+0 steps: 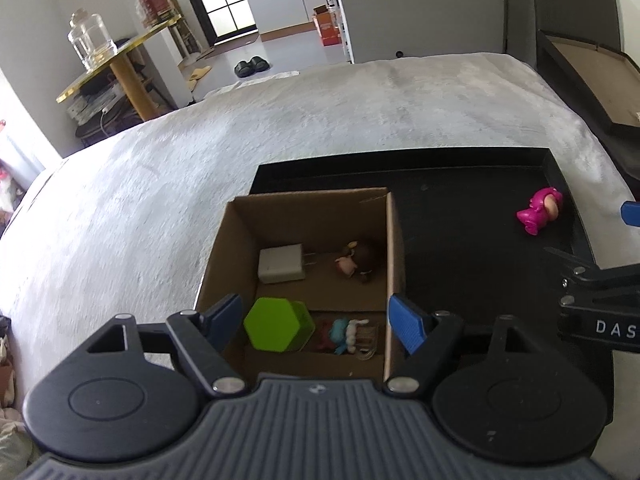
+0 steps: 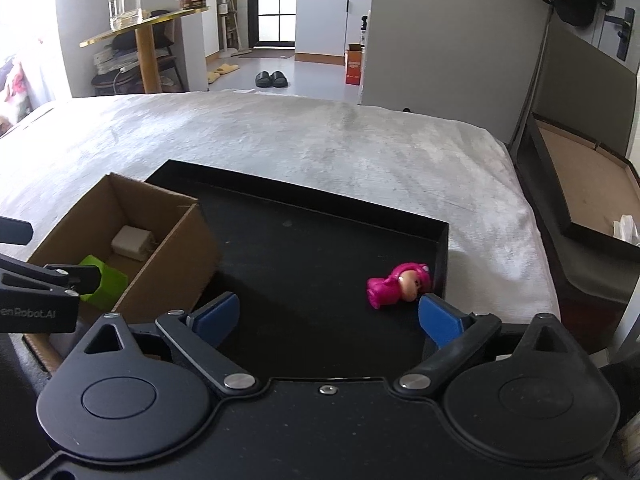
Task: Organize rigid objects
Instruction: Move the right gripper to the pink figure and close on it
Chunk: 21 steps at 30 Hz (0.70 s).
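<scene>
The cardboard box (image 1: 304, 276) already holds a charger (image 1: 281, 263), green block (image 1: 276, 324) and two figurines; only the pink figurine (image 2: 398, 285) lies loose on the black tray (image 2: 304, 280); both the left gripper (image 1: 318, 320) and right gripper (image 2: 330, 316) stand wide, empty.

Cardboard box (image 1: 394, 240): open-topped, brown, set on the left part of a black tray (image 1: 552, 168).

White plug adapter (image 1: 280, 266): laid flat on the box floor, prongs pointed right.

Brown-haired figurine (image 1: 358, 260): laid on its side just right of the adapter, near the box's right wall.

Green hexagonal block (image 1: 276, 324): lime, tipped, at the near left of the box.

Blue-and-white figurine (image 1: 346, 334): laid beside the green block.

Pink figurine (image 2: 398, 284): magenta, laid on its side on the tray, near its right rim, well apart from the box.
</scene>
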### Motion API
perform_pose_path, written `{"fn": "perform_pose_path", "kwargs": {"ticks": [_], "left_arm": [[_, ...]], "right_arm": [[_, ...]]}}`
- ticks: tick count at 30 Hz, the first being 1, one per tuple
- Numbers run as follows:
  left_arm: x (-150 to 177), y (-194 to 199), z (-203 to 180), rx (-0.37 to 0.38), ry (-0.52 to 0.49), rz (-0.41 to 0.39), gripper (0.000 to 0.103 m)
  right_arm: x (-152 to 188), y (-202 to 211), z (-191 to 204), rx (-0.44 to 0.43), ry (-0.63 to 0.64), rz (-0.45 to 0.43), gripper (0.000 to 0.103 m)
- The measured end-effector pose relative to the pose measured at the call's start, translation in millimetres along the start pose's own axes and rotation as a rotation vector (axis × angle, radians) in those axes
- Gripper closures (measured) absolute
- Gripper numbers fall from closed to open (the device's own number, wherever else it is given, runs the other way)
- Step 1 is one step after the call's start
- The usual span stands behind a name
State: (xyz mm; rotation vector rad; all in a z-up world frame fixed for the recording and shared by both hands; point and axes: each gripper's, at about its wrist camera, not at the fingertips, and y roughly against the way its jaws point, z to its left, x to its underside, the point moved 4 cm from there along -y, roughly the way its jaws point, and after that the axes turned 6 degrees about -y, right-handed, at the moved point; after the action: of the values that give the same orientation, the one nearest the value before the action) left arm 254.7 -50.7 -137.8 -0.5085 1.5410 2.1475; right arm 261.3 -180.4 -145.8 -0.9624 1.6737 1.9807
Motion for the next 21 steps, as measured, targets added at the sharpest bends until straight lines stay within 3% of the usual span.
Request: {"fn": "perform_pose_path", "kwargs": {"ticks": [21], "left_arm": [[-33, -29, -38, -0.071, -0.098, -0.025, 0.024]], "right_arm": [[-7, -48, -46, -0.057, -0.010, -0.016, 0.003]]}}
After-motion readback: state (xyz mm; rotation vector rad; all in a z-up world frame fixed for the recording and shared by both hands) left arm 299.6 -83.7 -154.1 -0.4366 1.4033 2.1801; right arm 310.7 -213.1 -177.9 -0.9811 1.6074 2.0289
